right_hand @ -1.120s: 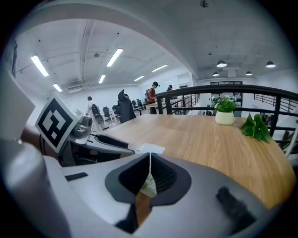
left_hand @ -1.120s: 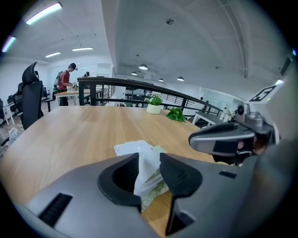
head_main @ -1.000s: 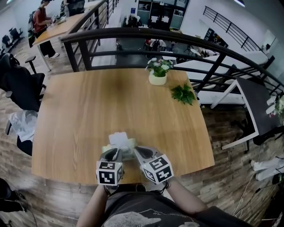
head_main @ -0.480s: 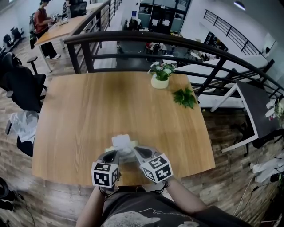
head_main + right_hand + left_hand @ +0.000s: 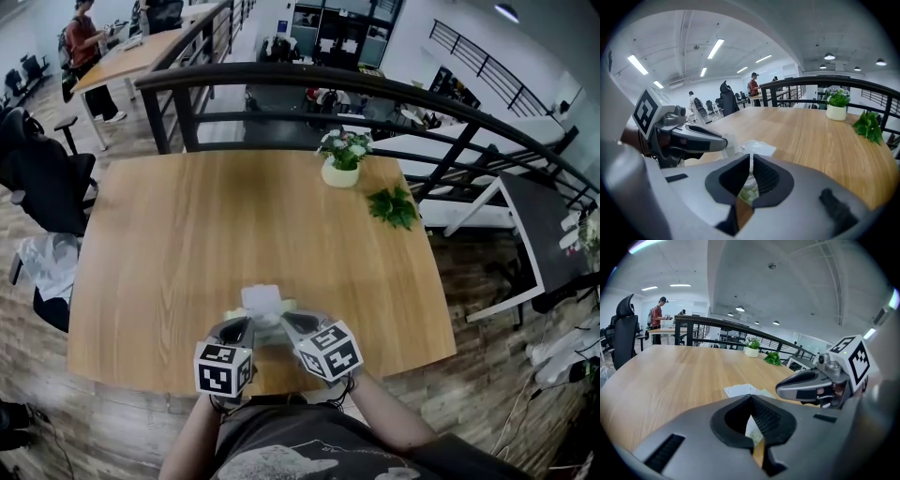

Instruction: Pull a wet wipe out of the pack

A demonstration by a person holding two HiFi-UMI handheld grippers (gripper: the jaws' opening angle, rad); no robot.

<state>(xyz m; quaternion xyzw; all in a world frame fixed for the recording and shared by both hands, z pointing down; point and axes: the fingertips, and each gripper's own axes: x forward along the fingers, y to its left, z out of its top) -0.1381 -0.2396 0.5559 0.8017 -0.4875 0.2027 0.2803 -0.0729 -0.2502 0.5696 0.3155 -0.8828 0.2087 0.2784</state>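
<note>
Head view: left tongs (image 5: 238, 328) and right tongs (image 5: 287, 323) pinch pale-green soft pack (image 5: 265, 317) ends; white wipe (image 5: 261, 298) sticks up just beyond tips, midway.

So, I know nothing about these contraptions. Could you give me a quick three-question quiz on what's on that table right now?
1. True or false: the flower pot stands near the far edge of the table, by the railing.
2. What is the left tool clamped on? A) the wet wipe pack B) a coffee mug C) nothing at all
3. Fill the gap: in the head view, the leafy sprig lies to the ___ of the flower pot.
Key: 1 true; 2 A; 3 right.
</note>
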